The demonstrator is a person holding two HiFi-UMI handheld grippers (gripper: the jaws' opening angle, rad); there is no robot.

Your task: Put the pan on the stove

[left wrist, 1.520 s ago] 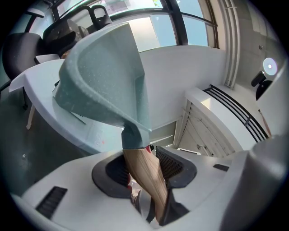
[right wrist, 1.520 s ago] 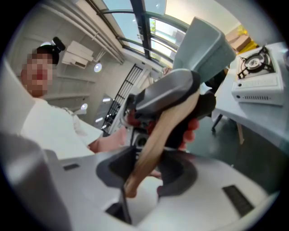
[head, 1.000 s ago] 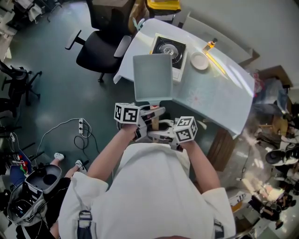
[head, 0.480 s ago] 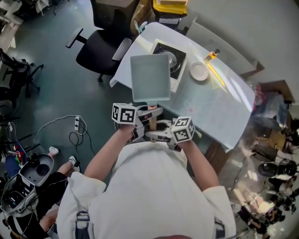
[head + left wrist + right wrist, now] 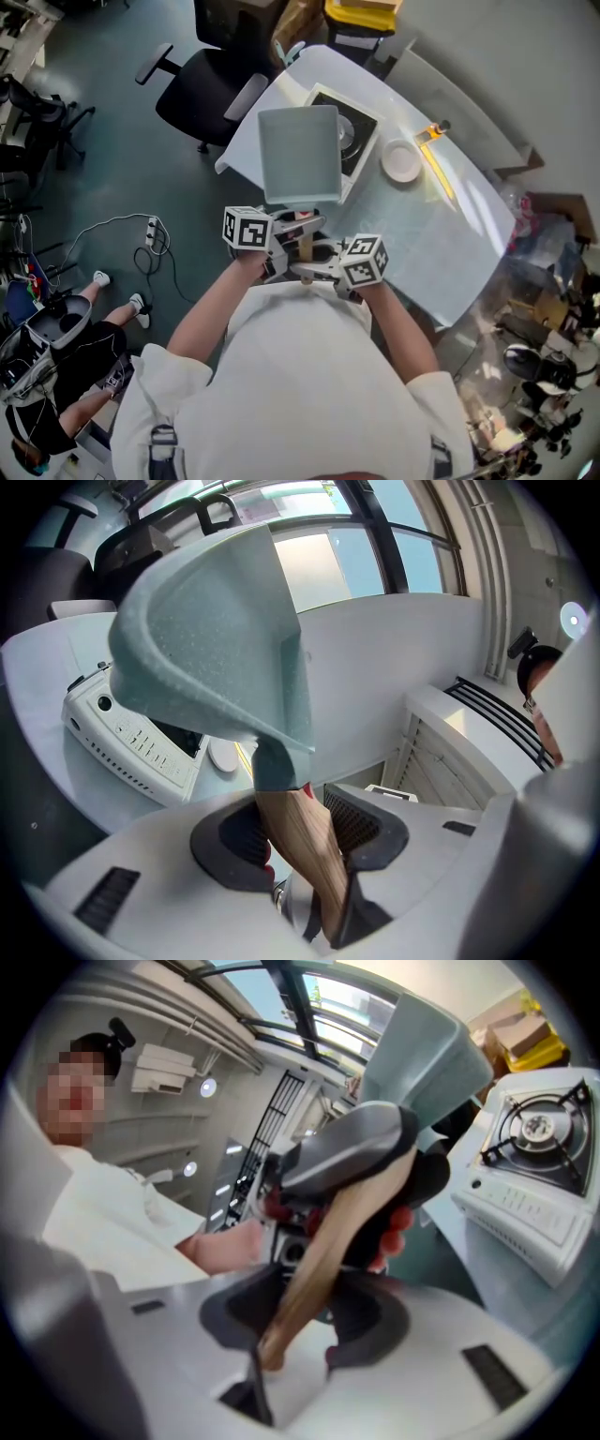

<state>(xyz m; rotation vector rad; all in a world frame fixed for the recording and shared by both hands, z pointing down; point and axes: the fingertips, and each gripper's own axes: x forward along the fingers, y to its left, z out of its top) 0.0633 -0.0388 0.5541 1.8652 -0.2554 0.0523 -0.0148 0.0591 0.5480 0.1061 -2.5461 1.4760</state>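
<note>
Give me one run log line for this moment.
pan: aloft, not on stove | left gripper: shut on handle | right gripper: shut on handle

Matt speckled pan (image 5: 206,639) w/ smooth wood-grain handle (image 5: 300,841); white stove (image 5: 525,1208) casing prob. painted metal; glossy table (image 5: 441,234).

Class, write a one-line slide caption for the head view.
Left tool and right tool clamp the wooden handle of a square pale pan held aloft near the stove.

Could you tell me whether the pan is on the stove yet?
Not yet: the pan is held aloft, clear of the stove.
</note>
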